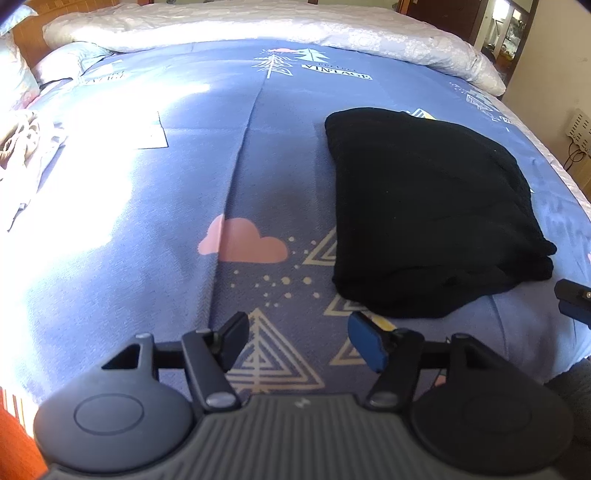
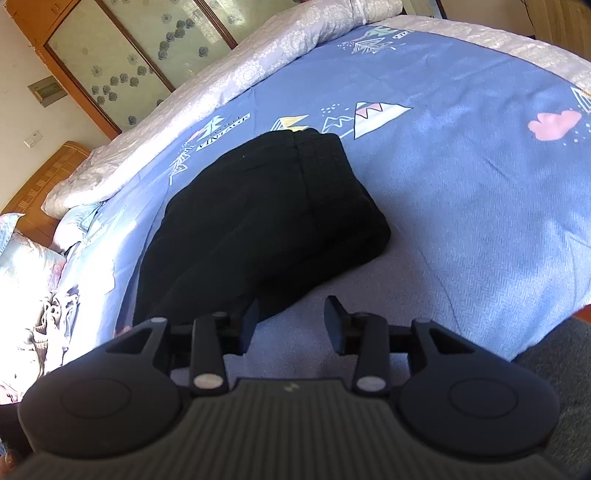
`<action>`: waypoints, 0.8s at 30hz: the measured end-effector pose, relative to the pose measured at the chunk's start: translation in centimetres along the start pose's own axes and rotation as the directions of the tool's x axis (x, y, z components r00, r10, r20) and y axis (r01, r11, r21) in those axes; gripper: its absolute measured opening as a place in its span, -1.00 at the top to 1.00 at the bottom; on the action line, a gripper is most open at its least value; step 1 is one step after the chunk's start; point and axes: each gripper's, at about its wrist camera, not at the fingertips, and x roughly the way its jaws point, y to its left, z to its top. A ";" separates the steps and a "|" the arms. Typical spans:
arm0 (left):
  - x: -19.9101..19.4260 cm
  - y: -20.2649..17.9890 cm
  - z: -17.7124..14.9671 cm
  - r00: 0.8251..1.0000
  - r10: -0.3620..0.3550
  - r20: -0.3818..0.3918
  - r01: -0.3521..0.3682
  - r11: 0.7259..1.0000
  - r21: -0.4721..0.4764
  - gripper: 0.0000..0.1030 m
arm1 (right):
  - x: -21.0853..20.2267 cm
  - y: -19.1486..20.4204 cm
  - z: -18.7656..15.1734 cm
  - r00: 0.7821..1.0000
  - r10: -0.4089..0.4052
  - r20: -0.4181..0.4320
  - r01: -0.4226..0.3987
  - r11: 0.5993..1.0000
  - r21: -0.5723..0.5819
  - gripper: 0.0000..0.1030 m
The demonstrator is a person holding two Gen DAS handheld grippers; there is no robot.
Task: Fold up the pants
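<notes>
Black pants (image 1: 432,210) lie folded into a compact stack on the blue patterned bedspread (image 1: 192,184); they also show in the right wrist view (image 2: 258,221). My left gripper (image 1: 299,341) is open and empty, just short of the stack's near left corner. My right gripper (image 2: 290,328) is open and empty at the stack's near edge, its left finger close to the cloth; its tip also shows at the right edge of the left wrist view (image 1: 574,301).
A white quilt (image 1: 258,26) is rolled along the far side of the bed. Pillows and crumpled cloth (image 1: 22,136) lie at the left. A wooden cabinet with glass doors (image 2: 122,62) stands beyond the bed.
</notes>
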 end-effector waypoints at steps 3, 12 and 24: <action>0.1 0.2 0.0 1.000 0.010 -0.003 -0.010 1.000 -0.003 -0.21 | 0.1 -0.2 -0.1 1.000 -0.001 -0.007 0.001 1.000 0.015 0.16; 0.7 0.6 0.1 0.998 0.063 -0.008 -0.063 0.998 -0.002 -0.41 | 0.1 -2.3 0.1 1.000 -0.011 -0.010 0.012 0.994 0.113 0.06; 1.7 0.1 0.0 0.994 0.111 -0.014 -0.111 0.993 0.041 -0.63 | 0.1 -4.3 -0.3 0.999 0.019 -0.048 -0.008 0.974 0.225 -0.07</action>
